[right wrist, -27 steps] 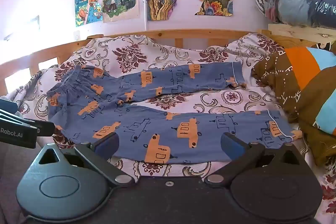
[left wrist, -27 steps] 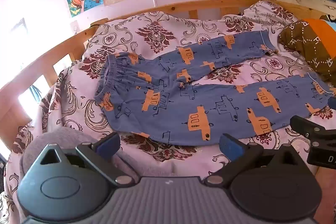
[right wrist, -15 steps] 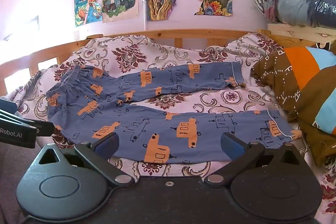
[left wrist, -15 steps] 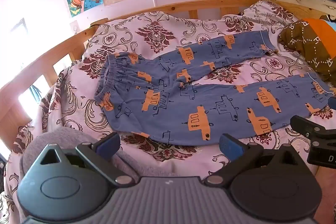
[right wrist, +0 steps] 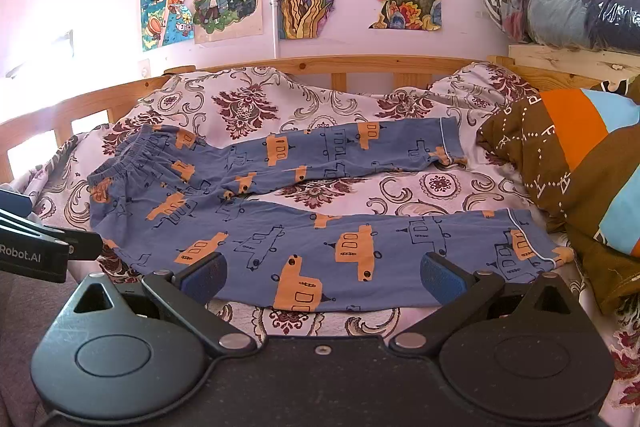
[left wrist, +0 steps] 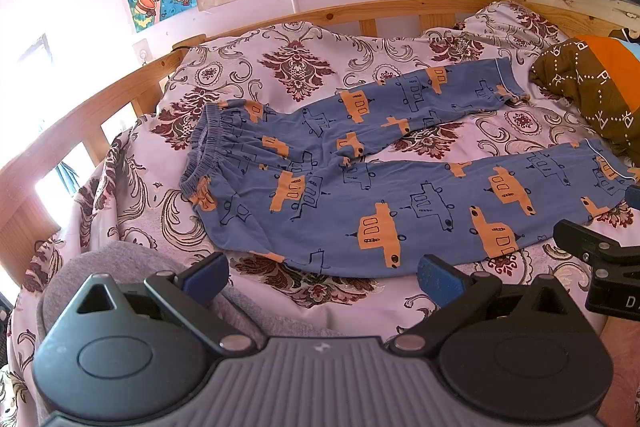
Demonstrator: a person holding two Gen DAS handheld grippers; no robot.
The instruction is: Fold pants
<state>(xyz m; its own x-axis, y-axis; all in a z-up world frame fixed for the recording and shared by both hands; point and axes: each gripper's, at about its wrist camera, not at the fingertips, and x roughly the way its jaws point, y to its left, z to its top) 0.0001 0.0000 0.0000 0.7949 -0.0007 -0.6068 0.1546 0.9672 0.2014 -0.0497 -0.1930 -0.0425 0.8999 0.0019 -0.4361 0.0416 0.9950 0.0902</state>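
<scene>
Looking through the left wrist view, you hold the left hand-held gripper [left wrist: 322, 273] fully open and empty, just short of the pants [left wrist: 360, 183] spread flat on the bed [left wrist: 304, 67]. The right wrist view shows your right hand-held gripper [right wrist: 324, 277] likewise wide open, empty, over the near leg's edge.

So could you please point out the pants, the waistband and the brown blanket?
pants [right wrist: 360, 251]: right wrist view, on the near leg.
waistband [left wrist: 204, 151]: left wrist view, on the gathered elastic edge.
brown blanket [right wrist: 532, 163]: right wrist view, on its dotted brown part.
</scene>
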